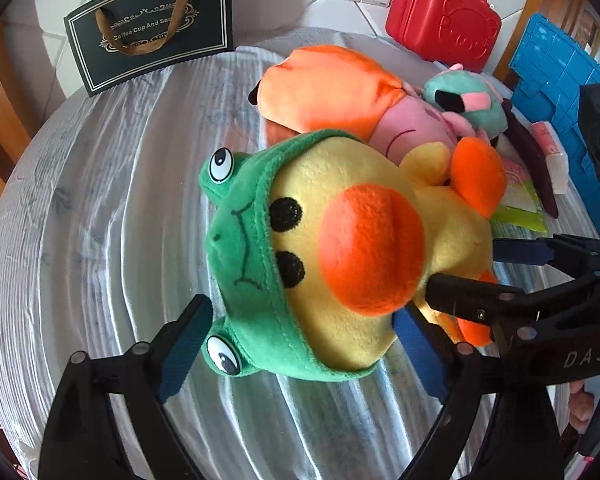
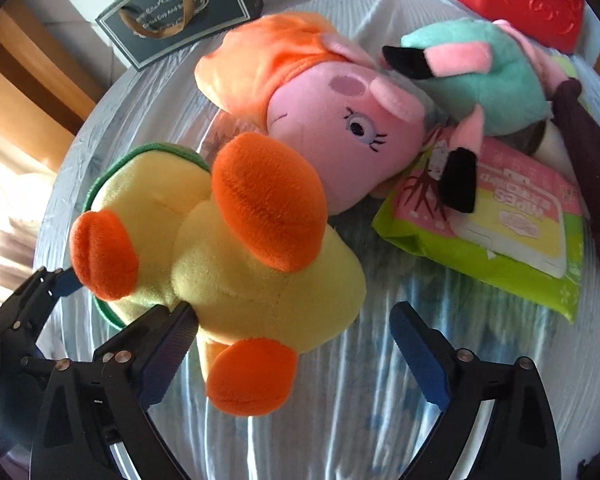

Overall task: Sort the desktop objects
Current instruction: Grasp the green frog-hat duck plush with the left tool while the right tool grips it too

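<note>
Where left view hides it — wipes pack point(image 2: 496, 236) beside duck plush point(image 2: 236, 248).

Dark gift bag point(image 1: 152, 28): "Coffee Cup And Sau…", cut off. Claw body point(image 1: 586, 354): "DAS". Wipes pack point(image 2: 512, 224): probably "WIPES", inverted.

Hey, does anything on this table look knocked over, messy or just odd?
Yes: the duck toy lies on its back, feet up. The pig toy lies sideways, and a green toy sprawls across the wipes pack. Nothing looks spilled or damaged.
</note>
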{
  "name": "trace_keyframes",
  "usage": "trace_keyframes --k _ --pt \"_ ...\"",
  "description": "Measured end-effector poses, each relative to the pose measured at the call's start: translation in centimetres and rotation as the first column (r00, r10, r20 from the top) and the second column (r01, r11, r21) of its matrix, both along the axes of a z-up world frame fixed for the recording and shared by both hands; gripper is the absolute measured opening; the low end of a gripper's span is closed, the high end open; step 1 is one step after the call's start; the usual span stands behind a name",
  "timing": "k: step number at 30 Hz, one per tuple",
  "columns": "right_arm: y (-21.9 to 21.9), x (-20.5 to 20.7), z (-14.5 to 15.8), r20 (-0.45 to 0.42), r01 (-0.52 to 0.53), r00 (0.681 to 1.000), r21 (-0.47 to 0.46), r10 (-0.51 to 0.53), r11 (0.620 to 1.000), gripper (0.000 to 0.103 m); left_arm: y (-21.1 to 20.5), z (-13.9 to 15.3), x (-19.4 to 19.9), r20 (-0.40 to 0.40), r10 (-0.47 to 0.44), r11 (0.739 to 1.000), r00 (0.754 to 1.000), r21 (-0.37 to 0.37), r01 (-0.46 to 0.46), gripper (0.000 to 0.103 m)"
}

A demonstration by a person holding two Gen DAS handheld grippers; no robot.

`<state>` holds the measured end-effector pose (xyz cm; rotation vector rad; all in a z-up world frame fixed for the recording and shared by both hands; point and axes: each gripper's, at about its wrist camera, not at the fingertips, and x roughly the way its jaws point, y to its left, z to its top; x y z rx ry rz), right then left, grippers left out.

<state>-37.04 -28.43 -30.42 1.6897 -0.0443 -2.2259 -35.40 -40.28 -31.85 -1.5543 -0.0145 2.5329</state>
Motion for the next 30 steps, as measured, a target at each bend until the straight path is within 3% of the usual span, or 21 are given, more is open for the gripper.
trace_keyframes --k 4,6,8,15,17,25,30 --pt "0.4 -0.6 -1.0 0.024 0.002 1.0 -0.034 -0.001 0.999 0.096 -0.2 -0.7 -0.3 0.017 -0.007 0.999 1.0 0.032 0.006 0.096" --pt "0.2 -0.4 -0.7 0.024 -0.022 0.999 -0.056 0.024 0.998 0.079 -0.2 -0.7 -0.1 0.012 -0.016 0.999 1.0 0.041 0.016 0.089" --pt "-0.1 -0.1 -0.5 0.027 -0.033 0.999 -0.045 0.034 0.998 0.077 0.1 -0.6 0.4 0.002 -0.03 0.999 1.0 0.046 0.029 0.081" --pt "-0.2 0.6 -1.3 0.041 -0.043 0.998 -0.035 0.044 0.998 0.079 1.3 -0.2 1.4 -0.03 -0.042 0.999 0.999 -0.022 0.041 0.072" --pt "-0.1 0.4 -1.8 0.061 -0.034 0.997 -0.061 0.038 0.998 0.076 1.5 -0.2 1.7 -0.037 -0.033 0.999 0.999 -0.034 0.032 0.071" --pt "-0.2 2.8 1.0 -0.018 -0.084 0.996 -0.017 0.083 0.996 0.043 2.6 1.8 3.9 -0.099 -0.051 0.997 0.994 -0.057 0.046 0.066" --pt "1.3 4.2 2.7 -0.03 -0.087 0.996 -0.02 0.086 0.996 0.041 3.2 3.5 5.6 -0.116 -0.045 0.999 0.992 -0.033 0.042 0.066"
